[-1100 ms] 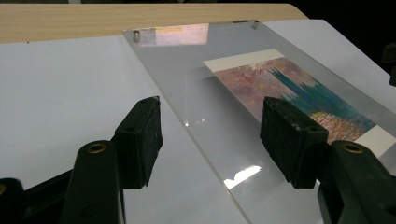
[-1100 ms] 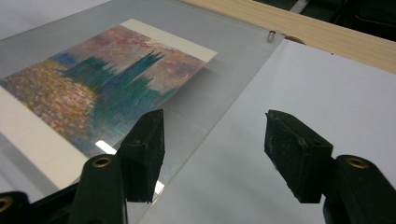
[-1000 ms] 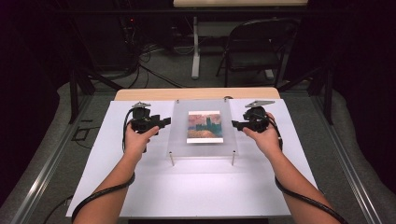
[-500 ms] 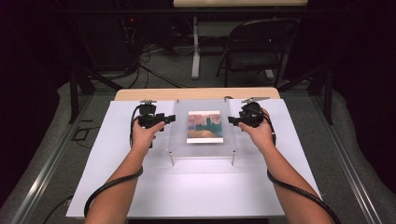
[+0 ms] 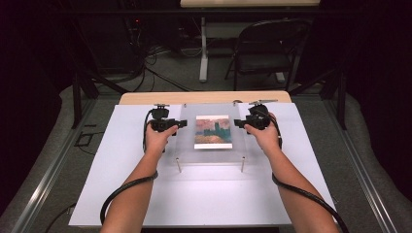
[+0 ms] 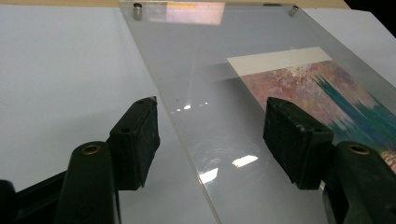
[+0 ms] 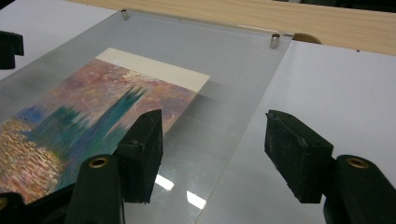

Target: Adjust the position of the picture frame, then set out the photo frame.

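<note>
A clear acrylic sheet (image 5: 214, 158) rests on short metal standoffs (image 5: 179, 166) on the white board, with a colourful painted print (image 5: 212, 132) under its middle. My left gripper (image 5: 180, 123) is at the sheet's left edge, open. In the left gripper view (image 6: 212, 121) that edge (image 6: 187, 154) runs between the jaws, which have just been opening a little; no pad touches it. My right gripper (image 5: 238, 123) is at the right edge, open. In the right gripper view (image 7: 215, 126) one jaw is over the sheet (image 7: 219, 70) near the print (image 7: 93, 116), the other over the board.
The white board (image 5: 194, 199) covers a wooden table whose far edge (image 5: 204, 97) shows behind it. Cables trail from both grippers along the forearms. A folding chair (image 5: 265, 53) and a table leg stand on the floor beyond. Two far standoffs (image 7: 275, 40) mark the sheet's back corners.
Both hands have moved inward and slightly down toward the sheet's side edges. The sheet and print have not moved.
</note>
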`<state>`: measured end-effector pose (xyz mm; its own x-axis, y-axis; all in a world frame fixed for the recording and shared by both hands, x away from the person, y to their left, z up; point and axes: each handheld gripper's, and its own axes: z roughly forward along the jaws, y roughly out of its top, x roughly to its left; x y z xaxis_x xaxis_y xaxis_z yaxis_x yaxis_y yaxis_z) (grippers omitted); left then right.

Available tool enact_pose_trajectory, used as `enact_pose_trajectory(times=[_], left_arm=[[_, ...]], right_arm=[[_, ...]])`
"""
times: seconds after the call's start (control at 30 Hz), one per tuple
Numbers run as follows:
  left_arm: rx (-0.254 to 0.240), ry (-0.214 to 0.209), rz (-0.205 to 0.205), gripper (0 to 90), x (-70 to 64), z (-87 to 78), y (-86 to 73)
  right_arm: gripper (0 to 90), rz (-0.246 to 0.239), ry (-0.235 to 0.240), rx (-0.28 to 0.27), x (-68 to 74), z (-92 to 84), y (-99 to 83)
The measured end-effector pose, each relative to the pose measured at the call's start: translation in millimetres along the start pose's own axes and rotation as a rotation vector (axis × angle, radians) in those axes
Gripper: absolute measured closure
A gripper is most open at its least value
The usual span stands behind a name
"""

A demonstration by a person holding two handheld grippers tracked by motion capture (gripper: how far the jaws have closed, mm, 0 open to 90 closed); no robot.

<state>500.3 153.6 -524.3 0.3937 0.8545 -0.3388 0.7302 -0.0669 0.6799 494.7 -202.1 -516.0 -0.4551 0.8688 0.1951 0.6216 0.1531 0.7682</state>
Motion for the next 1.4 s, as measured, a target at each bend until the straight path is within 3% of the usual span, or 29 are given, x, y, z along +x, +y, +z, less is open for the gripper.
enact_pose_trajectory(times=[0.27, 0.73, 1.1, 1.4], left_arm=[[0.011, -0.002, -0.020, 34.6, 1.4, 7.3, 4.4], [0.042, -0.032, -0.063, 34.6, 7.0, 20.4, -2.0], [0.059, -0.066, -0.085, 34.1, 7.1, 20.0, -3.6], [0.062, -0.066, -0.087, 33.4, 5.9, 19.8, -4.4]], right_arm=[[36.5, 0.049, 0.017, 0.004, -4.6, 6.7, 2.6], [34.9, 0.080, 0.043, 0.042, -7.9, 15.5, -0.9], [36.0, 0.102, 0.067, 0.077, -5.9, 21.0, -4.1], [34.4, 0.125, 0.077, 0.090, -5.1, 24.6, -6.0]])
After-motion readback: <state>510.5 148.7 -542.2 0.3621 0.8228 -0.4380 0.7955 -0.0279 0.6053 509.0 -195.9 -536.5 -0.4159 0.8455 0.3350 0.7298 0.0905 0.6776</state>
